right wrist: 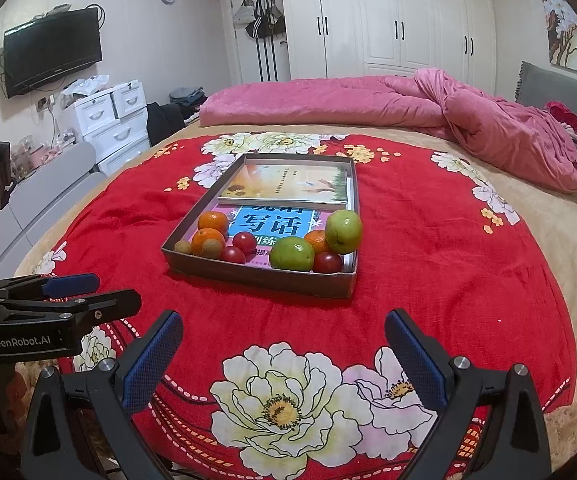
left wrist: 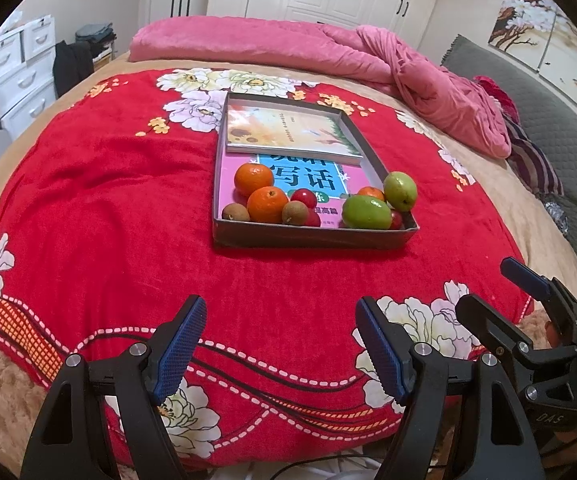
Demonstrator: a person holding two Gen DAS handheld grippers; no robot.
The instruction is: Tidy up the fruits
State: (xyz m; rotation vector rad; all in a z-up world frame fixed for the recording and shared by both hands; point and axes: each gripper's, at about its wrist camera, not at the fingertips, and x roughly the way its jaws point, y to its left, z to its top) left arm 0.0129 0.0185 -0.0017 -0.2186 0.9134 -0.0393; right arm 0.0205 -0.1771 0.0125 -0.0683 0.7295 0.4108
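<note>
A shallow grey box point(left wrist: 312, 236) point(right wrist: 256, 276) lies on the red flowered blanket. Its near end holds two large oranges point(left wrist: 253, 179) point(right wrist: 212, 222), a small orange point(left wrist: 371, 193), two green fruits point(left wrist: 367, 212) point(right wrist: 291, 254), small red fruits point(left wrist: 303, 197) point(right wrist: 244, 242) and small brown fruits point(left wrist: 235, 213) point(right wrist: 212, 247). One green fruit point(left wrist: 400, 190) point(right wrist: 343, 232) rests against the right wall. Two books lie in the box. My left gripper point(left wrist: 280, 350) and right gripper point(right wrist: 284, 360) are open and empty, hovering over the blanket short of the box.
A pink quilt point(left wrist: 288, 46) point(right wrist: 408, 100) lies bunched across the far side of the bed. A grey headboard point(left wrist: 548, 92) is at the right. White drawers point(right wrist: 108, 120) and a wall TV point(right wrist: 52, 50) stand at the left. The bed's front edge is just below the grippers.
</note>
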